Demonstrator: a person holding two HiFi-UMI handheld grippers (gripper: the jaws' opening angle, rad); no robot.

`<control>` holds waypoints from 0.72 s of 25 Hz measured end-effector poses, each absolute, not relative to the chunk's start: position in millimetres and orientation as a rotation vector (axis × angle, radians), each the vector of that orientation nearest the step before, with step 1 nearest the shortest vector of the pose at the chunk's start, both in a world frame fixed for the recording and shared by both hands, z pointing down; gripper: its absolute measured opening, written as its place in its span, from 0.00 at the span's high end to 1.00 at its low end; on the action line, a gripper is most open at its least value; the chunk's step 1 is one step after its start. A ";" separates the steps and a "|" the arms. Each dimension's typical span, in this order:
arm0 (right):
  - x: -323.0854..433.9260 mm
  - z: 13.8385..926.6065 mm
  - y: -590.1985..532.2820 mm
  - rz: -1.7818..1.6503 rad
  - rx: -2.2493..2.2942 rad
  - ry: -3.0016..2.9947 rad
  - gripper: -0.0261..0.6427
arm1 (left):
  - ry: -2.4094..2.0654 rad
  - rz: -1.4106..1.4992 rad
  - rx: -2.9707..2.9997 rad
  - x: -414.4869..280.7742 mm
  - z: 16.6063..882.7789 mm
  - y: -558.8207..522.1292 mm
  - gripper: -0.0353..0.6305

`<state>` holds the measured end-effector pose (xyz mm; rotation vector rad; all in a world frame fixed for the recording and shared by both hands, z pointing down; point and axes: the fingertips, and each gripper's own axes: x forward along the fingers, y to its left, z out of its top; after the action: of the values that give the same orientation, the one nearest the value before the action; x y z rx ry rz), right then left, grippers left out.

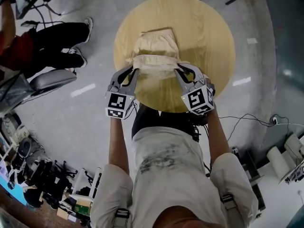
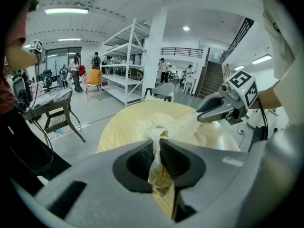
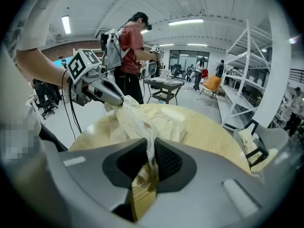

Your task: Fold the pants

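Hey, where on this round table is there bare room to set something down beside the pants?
Widest bare wood lies right of the pants, out to the table rim. The far rim is free too. Left of the pants, only a narrow strip. The near side is crowded: left gripper and right gripper grip the cloth there.

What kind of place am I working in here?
Likely an open lab or workshop hall: white shelving racks, a staircase, and another person in a red shirt wearing a headset.
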<state>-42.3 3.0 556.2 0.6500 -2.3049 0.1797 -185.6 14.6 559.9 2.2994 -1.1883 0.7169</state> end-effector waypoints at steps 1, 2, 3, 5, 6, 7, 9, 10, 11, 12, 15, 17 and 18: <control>-43.3 556.4 0.8 0.175 0.654 -2.301 0.87 | -1.190 0.713 2.300 -186.4 559.7 12.0 0.87; -44.5 556.7 -1.5 0.169 0.658 -2.296 0.86 | -1.190 0.711 2.301 -187.7 560.1 9.7 0.86; -46.0 557.1 -3.9 0.161 0.663 -2.290 0.86 | -1.186 0.708 2.303 -189.4 561.0 7.5 0.86; -49.8 558.0 -8.0 0.150 0.674 -2.274 0.86 | -1.172 0.704 2.306 -193.3 563.5 4.1 0.86; -51.4 558.3 -9.7 0.150 0.679 -2.266 0.85 | -1.164 0.703 2.307 -195.1 564.8 3.1 0.86; -52.4 558.5 -11.8 0.151 0.686 -2.259 0.85 | -1.156 0.703 2.309 -196.3 566.0 1.7 0.86; -52.1 558.9 -17.9 0.152 0.708 -2.244 0.84 | -1.144 0.702 2.316 -196.5 567.6 -3.6 0.85; -51.3 559.3 -20.7 0.152 0.721 -2.236 0.84 | -1.138 0.699 2.319 -196.0 567.9 -6.7 0.85; -50.7 559.8 -23.1 0.154 0.732 -2.229 0.83 | -1.133 0.695 2.320 -195.7 568.1 -9.9 0.85; -50.8 560.3 -25.6 0.156 0.742 -2.224 0.83 | -1.130 0.690 2.320 -195.9 568.2 -13.4 0.85; -54.0 560.9 -35.1 0.158 0.760 -2.211 0.83 | -1.126 0.681 2.321 -199.3 568.4 -25.1 0.84; -54.4 560.6 -40.4 0.155 0.771 -2.203 0.83 | -1.126 0.677 2.323 -200.6 567.6 -32.0 0.85; -54.0 560.9 -42.1 0.153 0.774 -2.199 0.83 | -1.126 0.675 2.323 -200.8 567.4 -34.7 0.85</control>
<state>-54.0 -42.1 560.9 0.7741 -2.1994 0.1533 -200.8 -34.7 567.4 2.3232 -1.1264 0.6748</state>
